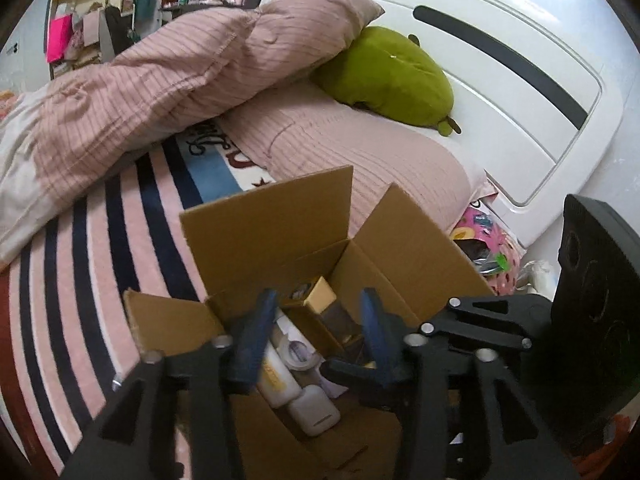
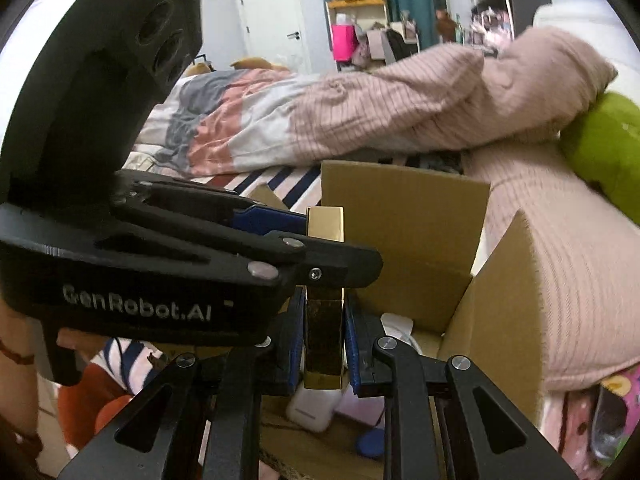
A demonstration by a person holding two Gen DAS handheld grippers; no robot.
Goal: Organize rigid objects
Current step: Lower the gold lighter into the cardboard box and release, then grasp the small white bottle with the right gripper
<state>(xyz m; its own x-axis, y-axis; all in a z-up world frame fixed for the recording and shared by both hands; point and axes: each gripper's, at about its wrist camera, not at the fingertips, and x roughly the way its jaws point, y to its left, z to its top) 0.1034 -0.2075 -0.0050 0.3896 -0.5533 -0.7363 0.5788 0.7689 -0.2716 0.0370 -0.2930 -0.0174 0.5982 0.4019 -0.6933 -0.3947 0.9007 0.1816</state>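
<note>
An open cardboard box (image 1: 268,232) stands on the bed, its flaps up. Inside lie a white bottle (image 1: 314,410), a cream tube (image 1: 276,380), a tape roll (image 1: 296,354) and a gold-capped item (image 1: 320,294). My left gripper (image 1: 316,316) is open above the box, blue pads apart. My right gripper (image 2: 324,340) is shut on an upright gold rectangular box (image 2: 324,240), held over the cardboard box (image 2: 404,208). The left gripper's black body (image 2: 120,240) crosses in front of it in the right wrist view.
The box sits on a striped pink and navy blanket (image 1: 80,280). A pink quilt (image 1: 160,88), a green plush pillow (image 1: 384,76) and a white headboard (image 1: 520,100) lie beyond. A pink patterned bag (image 1: 484,240) is wedged at the bed's right.
</note>
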